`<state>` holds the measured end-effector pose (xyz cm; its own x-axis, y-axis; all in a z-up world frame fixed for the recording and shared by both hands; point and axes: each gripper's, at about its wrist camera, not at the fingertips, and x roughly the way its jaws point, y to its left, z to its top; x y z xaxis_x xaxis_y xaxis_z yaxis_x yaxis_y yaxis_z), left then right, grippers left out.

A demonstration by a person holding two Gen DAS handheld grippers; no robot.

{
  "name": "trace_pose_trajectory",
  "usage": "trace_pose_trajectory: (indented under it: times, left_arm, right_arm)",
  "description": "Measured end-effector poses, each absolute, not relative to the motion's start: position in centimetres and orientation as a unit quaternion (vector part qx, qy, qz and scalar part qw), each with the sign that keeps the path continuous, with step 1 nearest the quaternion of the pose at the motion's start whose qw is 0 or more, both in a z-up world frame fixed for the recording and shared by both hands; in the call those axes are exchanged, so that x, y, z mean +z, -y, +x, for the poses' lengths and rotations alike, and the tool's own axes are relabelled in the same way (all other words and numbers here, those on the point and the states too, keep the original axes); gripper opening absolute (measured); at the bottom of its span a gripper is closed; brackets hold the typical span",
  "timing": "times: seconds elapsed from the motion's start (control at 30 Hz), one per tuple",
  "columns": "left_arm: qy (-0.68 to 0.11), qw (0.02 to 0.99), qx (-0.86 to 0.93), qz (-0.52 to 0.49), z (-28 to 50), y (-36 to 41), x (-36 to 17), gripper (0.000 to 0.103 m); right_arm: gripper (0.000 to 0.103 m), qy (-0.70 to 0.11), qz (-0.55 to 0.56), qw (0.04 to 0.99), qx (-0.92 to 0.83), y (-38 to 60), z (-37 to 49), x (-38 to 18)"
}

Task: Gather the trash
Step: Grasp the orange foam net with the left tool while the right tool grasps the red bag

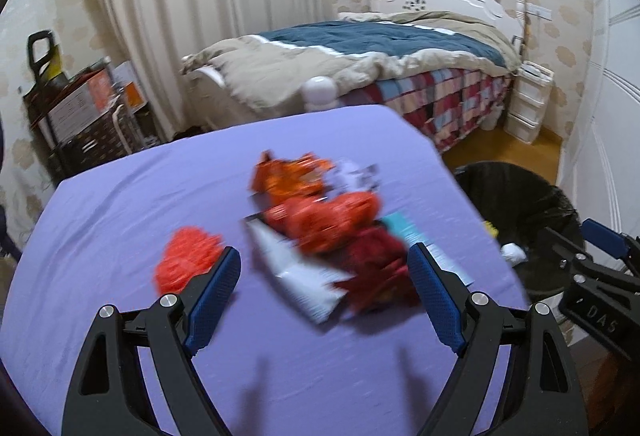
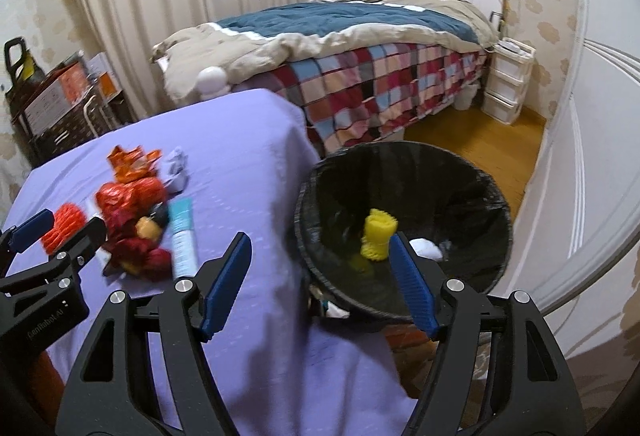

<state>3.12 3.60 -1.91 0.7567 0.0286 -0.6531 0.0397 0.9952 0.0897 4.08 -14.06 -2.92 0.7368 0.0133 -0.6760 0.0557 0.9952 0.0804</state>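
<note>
1. A bed (image 1: 360, 48) with a blue and beige quilt and a checked cover is seen across the upper middle of both views, with a white headboard at the upper right.
2. A table covered with a purple cloth (image 1: 120, 204) fills the lower half of the left wrist view and the lower left of the right wrist view.
3. A bin lined with a black bag (image 2: 472, 196) is seen right of centre in the right wrist view, just beside the table edge; a yellow mesh piece (image 2: 378, 239) and some white scraps lie inside it.
4. A heap of trash (image 1: 328, 228), orange and red wrappers with white and teal packets, lies on the cloth at the centre of the left wrist view, blurred.
5. An orange mesh piece (image 1: 186, 264) lies on the cloth just left of the heap.
6. The left gripper (image 1: 324, 288) is held with its jaws wide apart above the cloth, nothing between them.
7. The right gripper (image 2: 320, 268) is held with its jaws apart and empty, at the bin's near rim.
</note>
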Motion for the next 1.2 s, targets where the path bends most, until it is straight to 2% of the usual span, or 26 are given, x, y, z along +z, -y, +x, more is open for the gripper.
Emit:
trace_pose_trajectory:
  times: [0.4,0.87,0.93,1.0,1.03,1.2]
  left_arm:
    - [-0.36,0.93,0.064,0.019,1.6,-10.8,-3.2,0.083]
    - [-0.396,0.916,0.06,0.006,5.4,-13.4,-5.2,0.083]
    - [-0.4,0.915,0.052,0.004,5.5,-13.5,-5.4,0.074]
    - [-0.406,0.913,0.042,0.009,5.6,-13.4,-5.6,0.057]
    - [-0.408,0.912,0.039,0.01,5.7,-13.3,-5.7,0.053]
    - [-0.406,0.913,0.034,0.013,5.2,-13.4,-5.7,0.047]
  right_arm:
    - [0.069,-0.37,0.017,0.928,0.035,9.0,3.4,-3.4]
    - [0.069,-0.372,0.001,0.926,0.059,6.1,5.1,-3.3]
    - [0.069,-0.372,-0.001,0.926,0.062,5.8,5.2,-3.3]
    - [0.069,-0.373,-0.003,0.926,0.066,5.5,5.2,-3.2]
    - [0.069,-0.373,-0.002,0.925,0.068,5.4,5.2,-3.2]
    - [0.069,-0.374,-0.008,0.924,0.08,4.3,5.3,-3.2]
